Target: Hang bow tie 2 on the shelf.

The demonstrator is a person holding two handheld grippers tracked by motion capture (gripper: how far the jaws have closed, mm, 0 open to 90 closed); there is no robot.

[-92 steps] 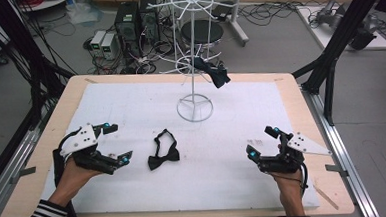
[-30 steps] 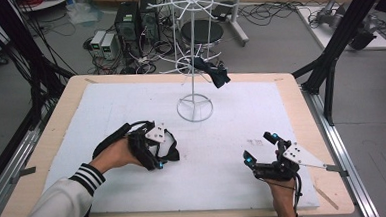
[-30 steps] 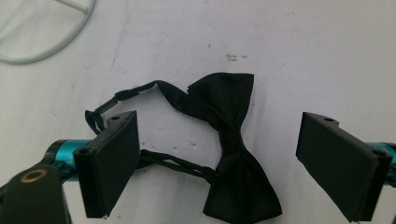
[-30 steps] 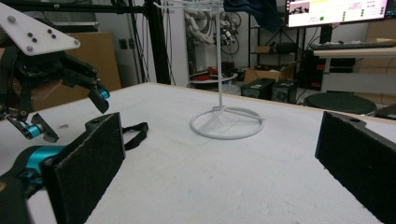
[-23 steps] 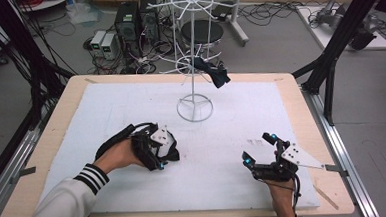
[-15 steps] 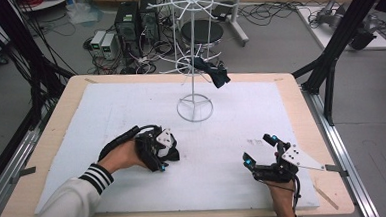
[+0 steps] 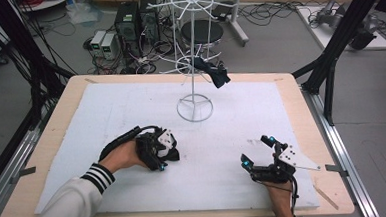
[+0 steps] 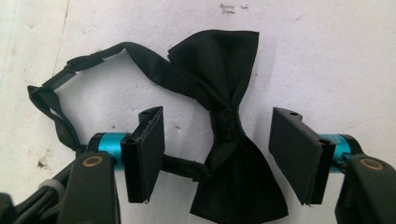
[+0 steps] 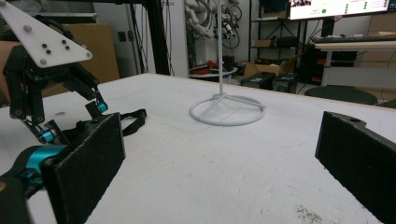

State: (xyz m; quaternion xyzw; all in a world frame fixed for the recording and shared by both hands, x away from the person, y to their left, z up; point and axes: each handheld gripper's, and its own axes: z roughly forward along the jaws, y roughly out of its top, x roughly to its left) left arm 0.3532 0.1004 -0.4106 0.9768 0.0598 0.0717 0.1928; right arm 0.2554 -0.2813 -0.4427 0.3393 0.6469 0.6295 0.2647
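A black bow tie (image 8: 224,126) lies flat on the white table cover, its strap looping off to one side. My left gripper (image 8: 217,154) points down over it, and its jaws have just been closing. The knot sits between the two pads (image 8: 149,154), and neither pad touches it. In the high view the left gripper (image 7: 158,150) covers most of the bow tie. My right gripper (image 7: 256,150) rests near the front right of the table, jaws wide open with nothing between them (image 9: 224,168). From there the left gripper (image 9: 74,122) appears at the left.
A white wire rack (image 7: 195,108) stands on a ring base at the middle back of the table. A second black bow tie (image 7: 214,73) hangs from one of its arms. Black frame posts flank the table, with computers and cables on the floor behind.
The left hand came in from the table's left side and settled over the bow tie. Over the last second it has hardly moved. The right gripper has stayed in its corner.
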